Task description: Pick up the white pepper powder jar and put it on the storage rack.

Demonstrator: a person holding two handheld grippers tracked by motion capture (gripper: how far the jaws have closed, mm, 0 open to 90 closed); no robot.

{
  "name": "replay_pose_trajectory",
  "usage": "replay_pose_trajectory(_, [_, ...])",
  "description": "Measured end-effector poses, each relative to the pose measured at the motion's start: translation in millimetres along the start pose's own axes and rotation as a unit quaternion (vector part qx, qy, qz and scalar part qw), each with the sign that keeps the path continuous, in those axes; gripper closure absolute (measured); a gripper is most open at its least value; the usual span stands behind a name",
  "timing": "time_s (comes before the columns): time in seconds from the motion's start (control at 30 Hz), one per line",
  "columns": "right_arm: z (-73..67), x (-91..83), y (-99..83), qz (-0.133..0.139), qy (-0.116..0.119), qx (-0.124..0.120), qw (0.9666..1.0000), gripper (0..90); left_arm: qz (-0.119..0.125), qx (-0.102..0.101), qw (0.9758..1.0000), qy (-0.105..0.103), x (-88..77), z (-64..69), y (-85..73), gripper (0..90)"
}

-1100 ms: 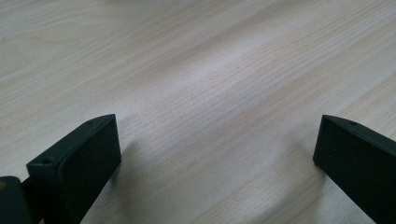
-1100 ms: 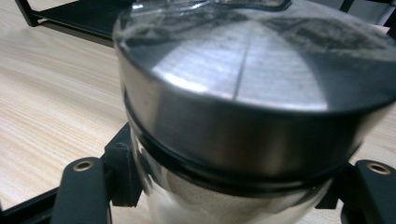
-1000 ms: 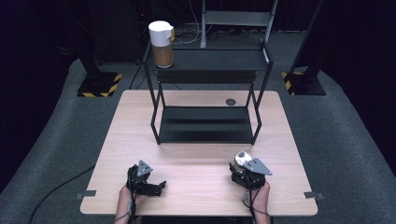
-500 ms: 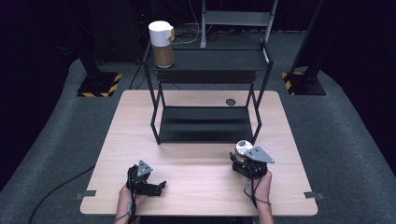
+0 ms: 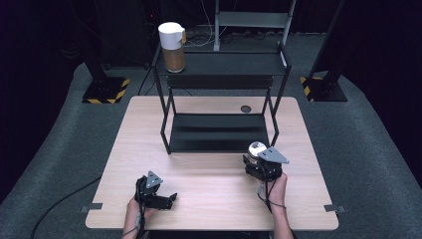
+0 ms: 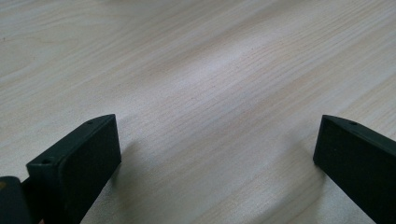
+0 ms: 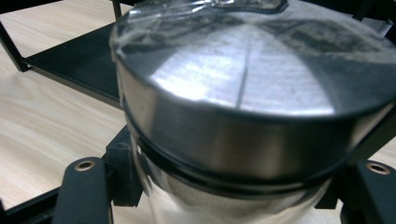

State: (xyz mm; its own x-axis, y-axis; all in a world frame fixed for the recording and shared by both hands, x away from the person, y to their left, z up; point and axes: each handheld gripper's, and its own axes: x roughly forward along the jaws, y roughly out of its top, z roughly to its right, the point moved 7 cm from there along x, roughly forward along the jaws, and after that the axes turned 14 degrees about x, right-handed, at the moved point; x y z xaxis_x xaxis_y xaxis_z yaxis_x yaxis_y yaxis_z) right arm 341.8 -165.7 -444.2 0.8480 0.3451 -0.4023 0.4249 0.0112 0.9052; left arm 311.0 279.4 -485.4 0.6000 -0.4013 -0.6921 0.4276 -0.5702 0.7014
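1. The left gripper [image 5: 168,200] is black, with a small grey three-cornered plate on top and a thin black cable trailing back along the bare forearm.
2. Its flat black jaws are blocky, each with a small screw hole.
3. The right gripper [image 5: 255,160] is black under a larger grey three-cornered plate; brass-ringed screw holes mark its arms.

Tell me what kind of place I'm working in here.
Likely a recording studio or lab, not a home: a bare wooden table on grey carpet, black surroundings, a black metal shelf rack, and hazard-striped stand bases.

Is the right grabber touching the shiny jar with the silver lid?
Touching. In the right gripper view the jaws of the right gripper press both sides of the jar just under its metal lid.
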Motion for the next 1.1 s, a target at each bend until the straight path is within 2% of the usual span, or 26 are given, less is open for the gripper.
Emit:
replay_pose_trajectory(0.43, [4.3,15.2,15.9,0.000,0.000,0.006,1.0000,29.9,0.000,0.000,1.0000,0.000,0.0,-0.2,0.1,0.1])
replay_pose_trajectory(0.57, [2.7,19.3,23.9,-0.001,-0.002,-0.003,1.0000,29.9,0.000,0.000,1.0000,0.000,0.0,-0.2,0.1,0.1])
replay_pose_trajectory(0.9, [4.1,26.8,39.3,0.003,0.001,-0.003,1.0000,30.0,0.000,0.000,1.0000,0.000,0.0,-0.2,0.1,0.1])
replay_pose_trajectory(1.1, [6.4,30.7,49.3,0.001,0.004,0.004,1.0000,29.9,0.000,0.000,1.0000,-0.001,0.0,-0.3,0.1,0.1])
